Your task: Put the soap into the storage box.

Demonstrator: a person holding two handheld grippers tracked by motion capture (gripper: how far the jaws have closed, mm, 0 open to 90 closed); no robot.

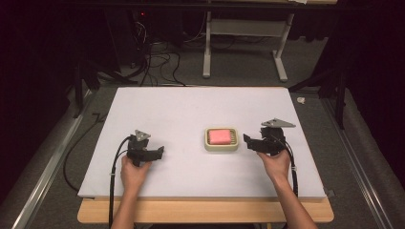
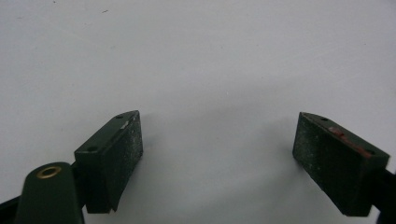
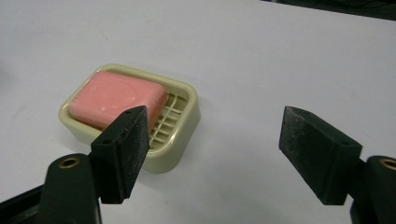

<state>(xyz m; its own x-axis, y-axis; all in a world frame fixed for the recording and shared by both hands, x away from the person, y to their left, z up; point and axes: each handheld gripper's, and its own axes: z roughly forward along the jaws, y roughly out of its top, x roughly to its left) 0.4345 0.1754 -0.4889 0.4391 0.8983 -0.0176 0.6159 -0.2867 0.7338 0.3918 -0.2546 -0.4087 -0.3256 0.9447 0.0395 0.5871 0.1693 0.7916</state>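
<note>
A pink bar of soap (image 1: 220, 137) (image 3: 119, 97) lies in a cream soap dish (image 1: 208, 143) (image 3: 180, 140) with a slatted floor, right of the board's middle. My right gripper (image 1: 247, 140) (image 3: 212, 135) is open just to the right of the dish, its jaws pointing at it with nothing between them. One of its fingers (image 3: 126, 140) overlaps the dish's near side in the right gripper view. My left gripper (image 1: 160, 151) (image 2: 217, 140) is open too, low over the bare board well left of the dish, and holds nothing.
The white board (image 1: 191, 109) lies on a wooden table (image 1: 205, 212). A white table frame (image 1: 243, 43) and cables (image 1: 157, 62) stand on the floor beyond it. Metal rails (image 1: 47, 167) run along both sides.
</note>
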